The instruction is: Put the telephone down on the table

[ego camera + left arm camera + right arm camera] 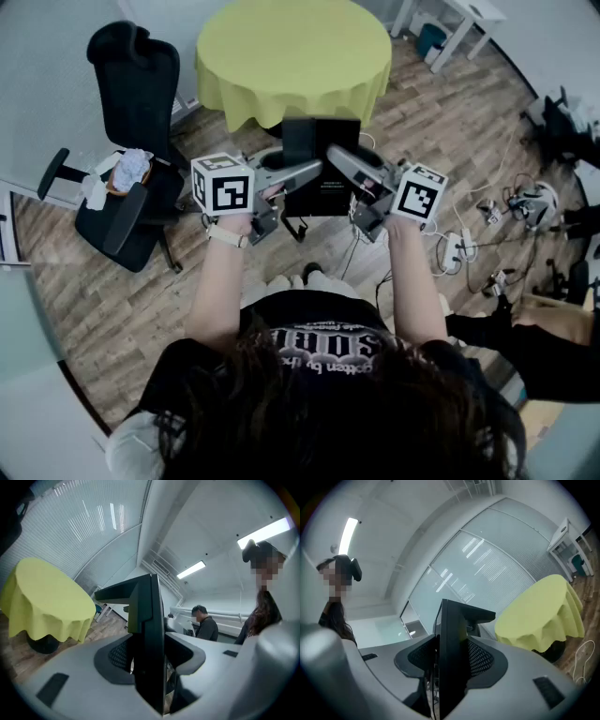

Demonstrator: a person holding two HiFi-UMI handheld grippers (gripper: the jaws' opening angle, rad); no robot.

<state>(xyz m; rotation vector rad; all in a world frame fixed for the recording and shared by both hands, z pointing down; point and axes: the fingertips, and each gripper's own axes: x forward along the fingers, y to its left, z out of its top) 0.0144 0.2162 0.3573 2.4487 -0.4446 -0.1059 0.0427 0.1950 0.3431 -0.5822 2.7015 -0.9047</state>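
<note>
A flat black telephone [322,167] hangs upright in the air in front of the person, over the wooden floor. It is just short of the round table with a yellow-green cloth [292,56]. My left gripper [298,174] clamps its left edge and my right gripper [349,171] clamps its right edge. In the left gripper view the black slab [147,634] stands on edge between the two pads, with the table [47,602] off to the left. The right gripper view shows the same slab [451,644] pinched between its pads, the table [539,616] to the right.
A black office chair [131,141] with a bundle on its seat stands at the left. Cables and a power strip [459,248] lie on the floor at the right. A white table [459,23] is at the far right. A seated person [206,625] is in the background.
</note>
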